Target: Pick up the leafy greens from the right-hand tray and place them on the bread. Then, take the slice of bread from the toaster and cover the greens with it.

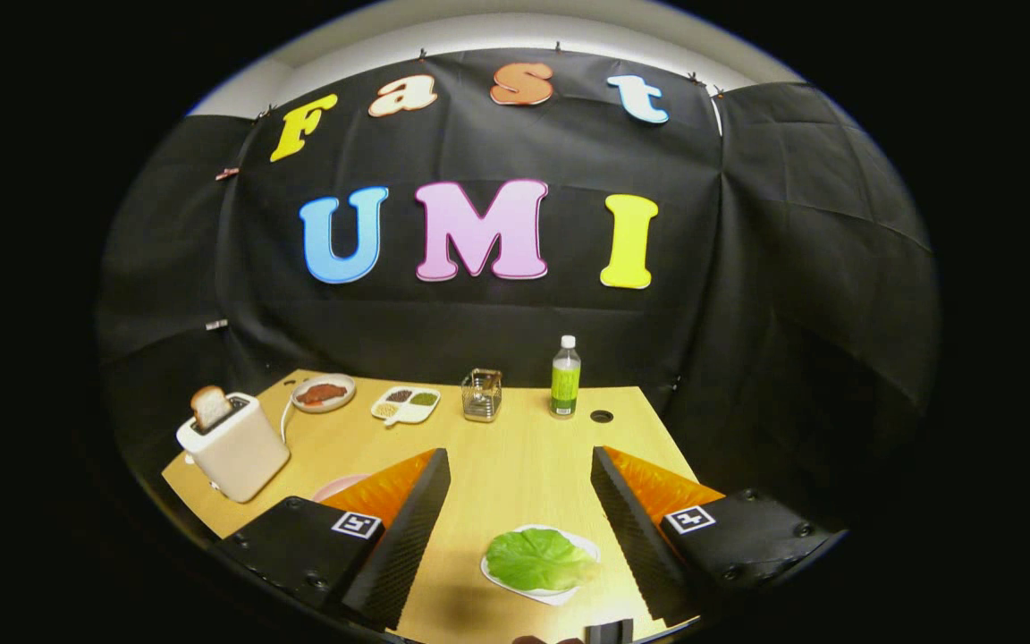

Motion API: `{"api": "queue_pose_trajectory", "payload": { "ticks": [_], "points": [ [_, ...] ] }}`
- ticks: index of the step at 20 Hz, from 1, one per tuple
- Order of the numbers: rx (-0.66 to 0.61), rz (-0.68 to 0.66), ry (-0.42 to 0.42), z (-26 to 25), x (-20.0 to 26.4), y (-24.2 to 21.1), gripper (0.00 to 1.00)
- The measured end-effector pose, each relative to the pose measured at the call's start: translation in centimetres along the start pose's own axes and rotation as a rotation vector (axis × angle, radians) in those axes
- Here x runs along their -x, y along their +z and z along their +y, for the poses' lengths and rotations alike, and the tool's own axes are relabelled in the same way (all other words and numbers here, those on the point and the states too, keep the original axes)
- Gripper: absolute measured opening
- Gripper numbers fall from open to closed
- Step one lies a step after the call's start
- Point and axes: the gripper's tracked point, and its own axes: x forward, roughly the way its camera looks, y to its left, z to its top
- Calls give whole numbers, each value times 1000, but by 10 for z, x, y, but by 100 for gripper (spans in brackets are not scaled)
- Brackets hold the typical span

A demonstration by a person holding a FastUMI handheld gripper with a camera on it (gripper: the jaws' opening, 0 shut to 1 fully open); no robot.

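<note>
Pale wooden tabletop (515, 465): hand-held gripper (519, 474) spread wide, empty; green lettuce leaf (540, 559) on white tray (560, 593) between its fingers. White toaster (233, 447) holding bread slice (209, 405) stands far left.

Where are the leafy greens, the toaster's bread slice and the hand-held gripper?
leafy greens (540, 559): gripper view, middle of the leaf.
bread slice (210, 405): gripper view, its face above the toaster slot.
hand-held gripper (519, 467): gripper view, midway between open fingertips.

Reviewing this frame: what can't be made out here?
- Pink plate, gripper view: mostly hidden behind the left finger of the open tongs; whether bread lies on it can't be told.
- Bread slice: lower part hidden inside the toaster.
- Divided dish: contents too small to identify.
</note>
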Motion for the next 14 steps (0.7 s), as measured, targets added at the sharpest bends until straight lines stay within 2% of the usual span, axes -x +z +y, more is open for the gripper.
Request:
{"api": "queue_pose_trajectory", "payload": {
  "ticks": [4,10,14],
  "points": [
    [66,129,76,-5,-23,-49,99],
    [94,386,189,-11,-52,-142,98],
    [159,474,245,-14,-65,-183,98]
  ]
}}
